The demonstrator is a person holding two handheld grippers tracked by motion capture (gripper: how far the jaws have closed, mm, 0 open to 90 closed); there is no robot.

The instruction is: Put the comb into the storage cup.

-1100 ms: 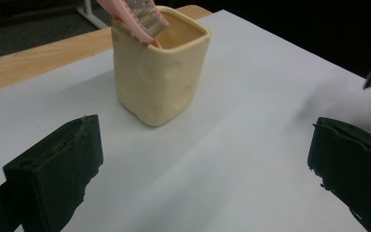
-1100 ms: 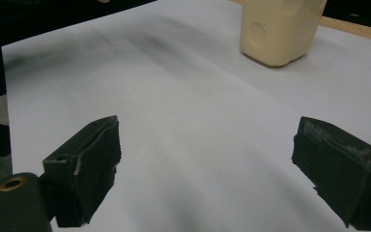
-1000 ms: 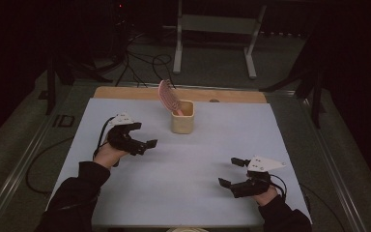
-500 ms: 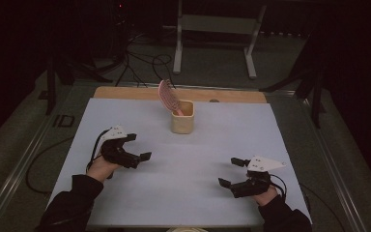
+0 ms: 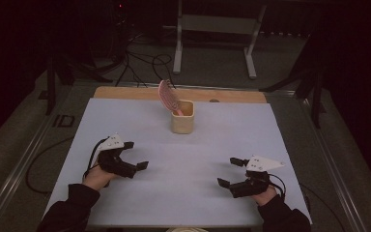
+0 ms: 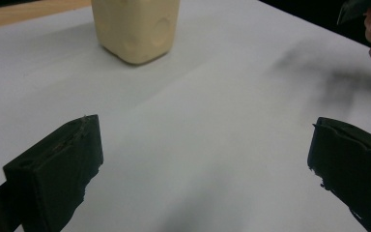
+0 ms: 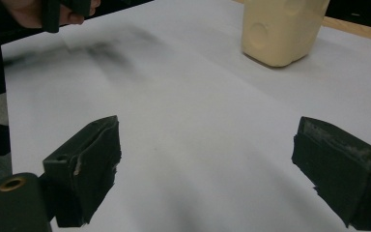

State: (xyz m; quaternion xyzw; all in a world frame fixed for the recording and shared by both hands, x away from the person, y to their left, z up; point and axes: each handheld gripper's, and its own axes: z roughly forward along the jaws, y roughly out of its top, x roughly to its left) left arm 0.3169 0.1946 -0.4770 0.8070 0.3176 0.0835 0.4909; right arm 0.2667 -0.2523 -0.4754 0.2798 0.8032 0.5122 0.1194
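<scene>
While both hands rest low on the white surface (image 5: 183,159), the left claw (image 5: 136,154) sits at the near left with its jaws spread wide and nothing between them; in the left gripper view the two black jaws stand far apart over bare white sheet. Ahead of it, toward the middle of the far half of the surface, stands a cream-coloured cup (image 5: 182,117) with rounded corners and shallow dimples in its sides. A pink hairbrush (image 5: 167,96) stands in the cup, handle down, its bristled head leaning out over the rim to the left and back. Behind the cup a strip of bare wood (image 5: 125,93) runs along the far edge of the surface. At the near right the right claw (image 5: 231,171) lies well apart from the cup, jaws likewise wide and holding nothing, with its grey three-cornered plate (image 5: 263,163) on top. The cup stands between the two claws and farther back, touched by neither.
</scene>
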